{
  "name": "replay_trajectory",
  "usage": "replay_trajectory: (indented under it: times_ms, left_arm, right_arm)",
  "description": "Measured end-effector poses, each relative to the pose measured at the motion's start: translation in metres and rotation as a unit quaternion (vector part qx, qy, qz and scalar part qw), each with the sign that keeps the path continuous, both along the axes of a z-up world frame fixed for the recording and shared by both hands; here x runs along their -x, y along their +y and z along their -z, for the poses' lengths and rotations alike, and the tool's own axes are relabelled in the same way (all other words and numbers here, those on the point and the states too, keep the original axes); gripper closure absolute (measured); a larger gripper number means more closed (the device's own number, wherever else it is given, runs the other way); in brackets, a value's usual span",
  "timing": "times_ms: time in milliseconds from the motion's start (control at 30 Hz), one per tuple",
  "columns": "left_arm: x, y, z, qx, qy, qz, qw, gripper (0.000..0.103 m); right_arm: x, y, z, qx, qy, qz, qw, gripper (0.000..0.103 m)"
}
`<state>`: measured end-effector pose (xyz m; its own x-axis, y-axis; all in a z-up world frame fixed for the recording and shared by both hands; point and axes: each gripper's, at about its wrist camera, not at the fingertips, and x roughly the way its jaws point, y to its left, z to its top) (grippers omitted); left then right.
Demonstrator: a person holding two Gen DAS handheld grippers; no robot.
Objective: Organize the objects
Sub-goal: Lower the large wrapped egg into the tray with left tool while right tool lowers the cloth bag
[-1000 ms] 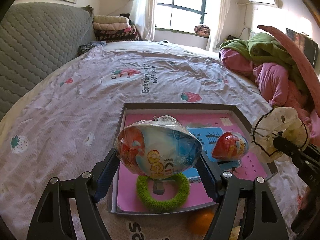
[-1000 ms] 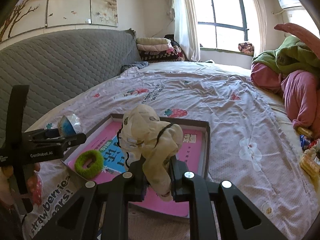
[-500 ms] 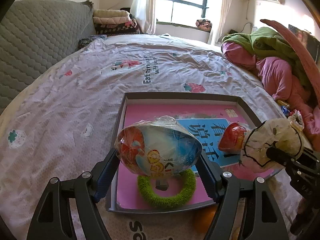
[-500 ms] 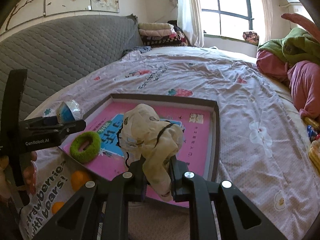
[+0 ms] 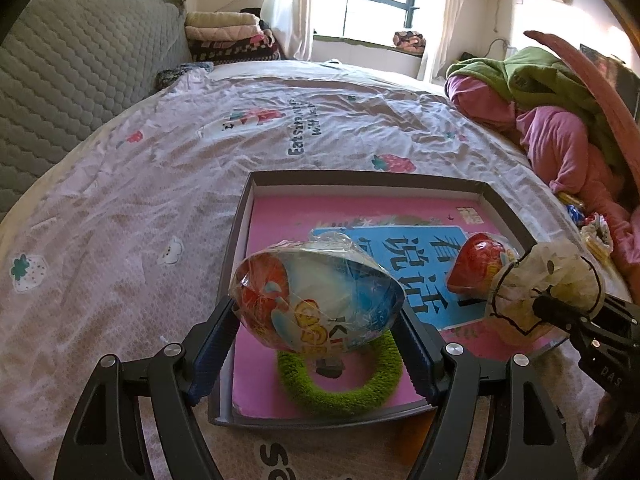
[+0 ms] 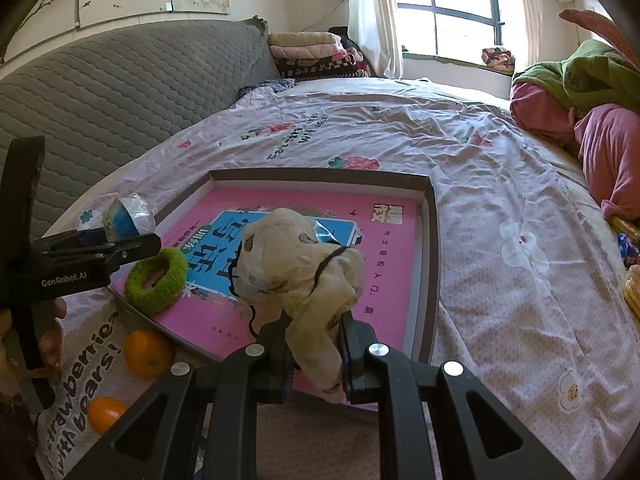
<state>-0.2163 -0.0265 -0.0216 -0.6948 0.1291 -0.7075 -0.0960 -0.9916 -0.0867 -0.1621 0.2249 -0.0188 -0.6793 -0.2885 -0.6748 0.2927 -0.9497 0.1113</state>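
A shallow grey tray (image 5: 360, 178) lies on the bed with a pink book (image 6: 380, 260) inside it. On the book rest a green fuzzy ring (image 5: 384, 380) and a red wrapped egg (image 5: 476, 268). My left gripper (image 5: 318, 320) is shut on a large plastic-wrapped toy egg (image 5: 316, 300), held above the tray's near left part. My right gripper (image 6: 316, 340) is shut on a bunched cream cloth with a black cord (image 6: 296, 264), above the tray's near right corner. The cloth (image 5: 560, 280) hides part of the red egg's side in the left wrist view.
Two oranges (image 6: 148, 348) (image 6: 106, 414) lie on the bedsheet just outside the tray's near left edge. A heap of pink and green clothes (image 5: 560, 120) fills the right side. A grey quilted headboard (image 5: 80, 60) runs along the left. Snack packets (image 6: 632, 248) sit at the far right.
The right gripper with the cream cloth has sunk and drifted in over the tray's right corner. The left gripper with the wrapped egg has barely moved.
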Motion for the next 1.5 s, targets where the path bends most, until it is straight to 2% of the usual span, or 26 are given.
replay_trajectory:
  times_ms: [500,833,1033,1200,1500]
  left_arm:
    - [0.002,0.008,0.012,0.014,-0.026,0.011,0.9995,0.026]
    - [0.003,0.009,0.016,0.024,-0.027,0.012,0.9993,0.026]
    - [0.004,0.009,0.018,0.030,-0.025,0.010,0.9992,0.025]
    - [0.008,0.005,0.019,0.029,-0.028,0.007,0.9992,0.025]
    - [0.011,0.004,0.019,0.023,-0.035,0.006,0.9991,0.024]
  right_arm:
    - [0.005,0.004,0.008,-0.003,-0.010,0.004,1.000,0.085]
    - [0.007,0.006,0.012,0.001,-0.017,0.009,1.000,0.084]
    - [0.007,0.006,0.013,-0.002,-0.021,0.013,1.000,0.076]
    - [0.007,0.008,0.010,-0.017,-0.009,0.025,1.000,0.065]
    - [0.006,0.006,0.002,-0.033,0.017,0.029,0.999,0.065]
